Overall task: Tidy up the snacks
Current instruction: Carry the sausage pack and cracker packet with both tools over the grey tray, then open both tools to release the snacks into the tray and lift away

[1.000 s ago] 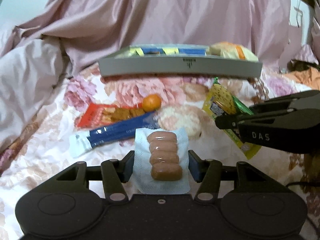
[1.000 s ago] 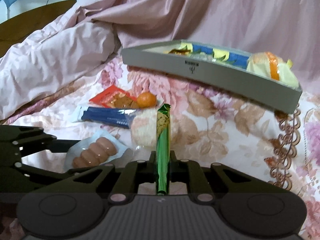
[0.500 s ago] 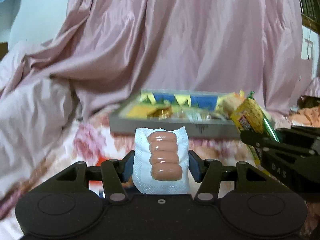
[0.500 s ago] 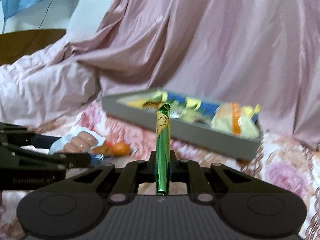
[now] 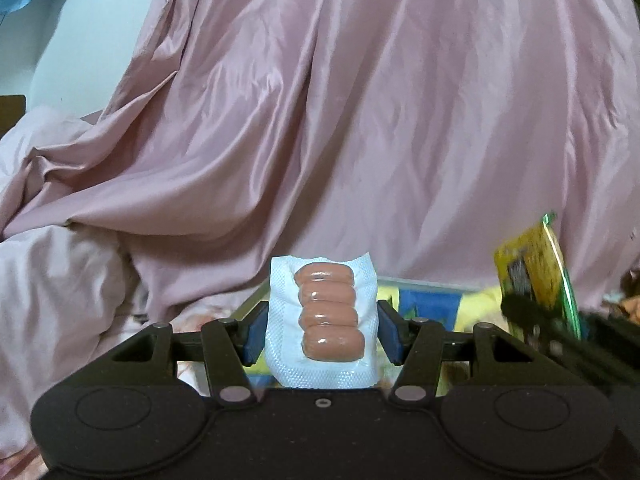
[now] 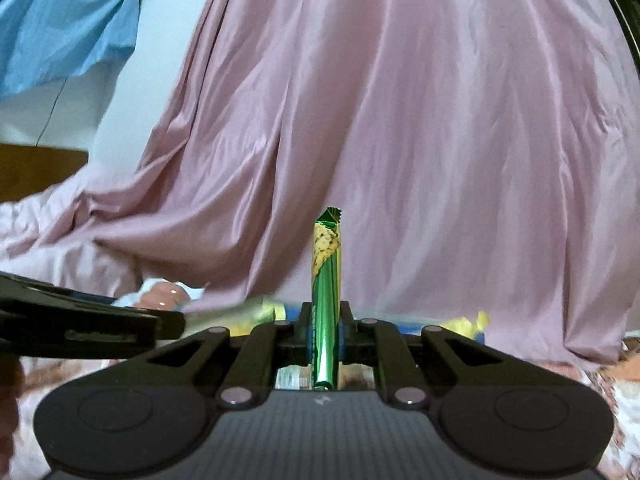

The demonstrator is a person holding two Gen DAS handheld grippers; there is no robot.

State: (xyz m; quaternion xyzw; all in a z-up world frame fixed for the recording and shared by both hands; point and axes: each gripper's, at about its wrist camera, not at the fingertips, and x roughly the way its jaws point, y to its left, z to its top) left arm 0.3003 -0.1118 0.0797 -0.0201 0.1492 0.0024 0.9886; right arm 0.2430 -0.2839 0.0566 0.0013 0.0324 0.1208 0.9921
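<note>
Left tongs (image 5: 322,330) pinching a sausage pack (image 5: 325,322), blue pads pressed against both edges of the white blister sheet; four brown sausages stacked in a column, facing the camera, pack held upright and lifted clear of the bed; beyond and below it, a slice of tray (image 5: 428,302) with blue and yellow wrappers inside, mostly hidden behind the tongs' body; at the right edge of the left view, blurred, right tongs (image 5: 532,312) carrying a yellow and green snack packet (image 5: 530,270), tilted slightly, well apart from the sausages.

Right tongs (image 6: 326,320) pressed together on the green snack packet (image 6: 327,300), seen edge-on, standing upright with its crimped top pointing up; foil shiny green lower down, yellow print near the top; at the left of this view, blurred, left tongs (image 6: 160,312) with the sausage pack (image 6: 162,298) peeking above them; tray (image 6: 460,326) barely showing behind the fingers, yellow and blue wrappers at its rim.

Pink satin drape (image 5: 360,120) filling the background of both views; blue cloth (image 6: 60,32) hanging upper left in the right view; floral bedspread (image 6: 612,392) at the lower corners.
</note>
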